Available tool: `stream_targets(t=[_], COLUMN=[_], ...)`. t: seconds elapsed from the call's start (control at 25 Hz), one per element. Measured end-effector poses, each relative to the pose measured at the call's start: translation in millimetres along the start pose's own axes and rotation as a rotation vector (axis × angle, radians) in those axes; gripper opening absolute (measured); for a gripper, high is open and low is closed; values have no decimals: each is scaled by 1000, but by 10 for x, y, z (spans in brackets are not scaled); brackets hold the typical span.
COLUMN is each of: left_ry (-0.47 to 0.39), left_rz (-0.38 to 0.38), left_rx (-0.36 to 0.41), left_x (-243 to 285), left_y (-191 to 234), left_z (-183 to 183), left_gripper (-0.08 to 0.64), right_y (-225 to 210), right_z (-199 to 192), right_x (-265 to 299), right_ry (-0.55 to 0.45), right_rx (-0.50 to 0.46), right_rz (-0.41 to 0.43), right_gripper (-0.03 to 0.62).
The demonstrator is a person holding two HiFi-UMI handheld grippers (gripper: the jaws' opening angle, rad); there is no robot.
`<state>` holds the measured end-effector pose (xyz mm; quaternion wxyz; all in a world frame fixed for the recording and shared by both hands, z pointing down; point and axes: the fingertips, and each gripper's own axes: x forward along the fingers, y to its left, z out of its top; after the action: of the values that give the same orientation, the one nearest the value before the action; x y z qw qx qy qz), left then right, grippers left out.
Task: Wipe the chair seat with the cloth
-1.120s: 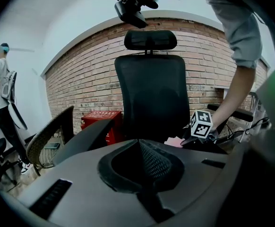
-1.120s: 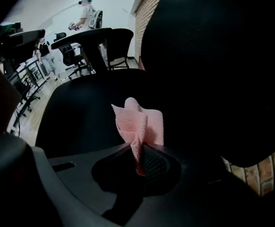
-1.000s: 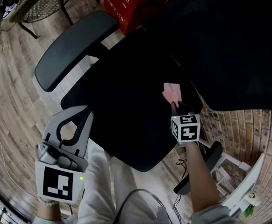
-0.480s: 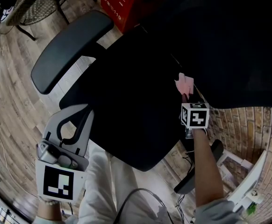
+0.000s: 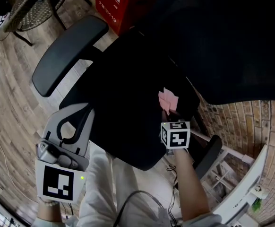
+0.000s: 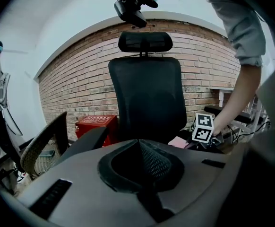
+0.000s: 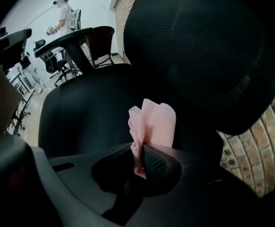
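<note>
My right hand-held gripper (image 7: 142, 151) was clamped on the small pink waffle cloth (image 7: 154, 123), over the back of the black padded chair seat (image 5: 123, 103). The cloth looked soft, light and floppy, so I think pinching its bunched edge suited it. My left hand-held gripper (image 6: 140, 143) was closed on nothing.

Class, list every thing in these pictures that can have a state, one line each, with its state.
cloth, bunched, pinched at one end, lying toward the backrest.
right gripper, shut on the cloth.
left gripper, shut, nothing between its jaws, held off the chair.
chair seat, level, the cloth over its rear part.
</note>
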<state>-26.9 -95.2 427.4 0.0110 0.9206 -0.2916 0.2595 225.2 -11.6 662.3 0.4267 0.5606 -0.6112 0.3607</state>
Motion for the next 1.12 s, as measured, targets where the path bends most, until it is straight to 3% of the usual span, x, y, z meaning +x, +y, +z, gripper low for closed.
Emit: stream_targets(t=[0.32, 0.72, 0.96, 1.12], left_ry=[-18, -33, -35, -32], left_rz=[-11, -5, -7, -11], left_rx=[20, -24, -26, -23], left_x=[-79, -93, -119, -132], left_y=[-27, -64, -80, -81], left_z=[90, 75, 80, 76], left_gripper=[18, 18, 18, 18], right_y=[833, 1804, 1927, 1737], right_z=[-510, -1189, -1622, -1938], right_x=[-307, -693, -928, -1054], right_ry=[35, 148, 247, 370], right_rx=[-29, -158, -185, -100], right_rz=[122, 311, 346, 288], right_gripper=[57, 57, 57, 57])
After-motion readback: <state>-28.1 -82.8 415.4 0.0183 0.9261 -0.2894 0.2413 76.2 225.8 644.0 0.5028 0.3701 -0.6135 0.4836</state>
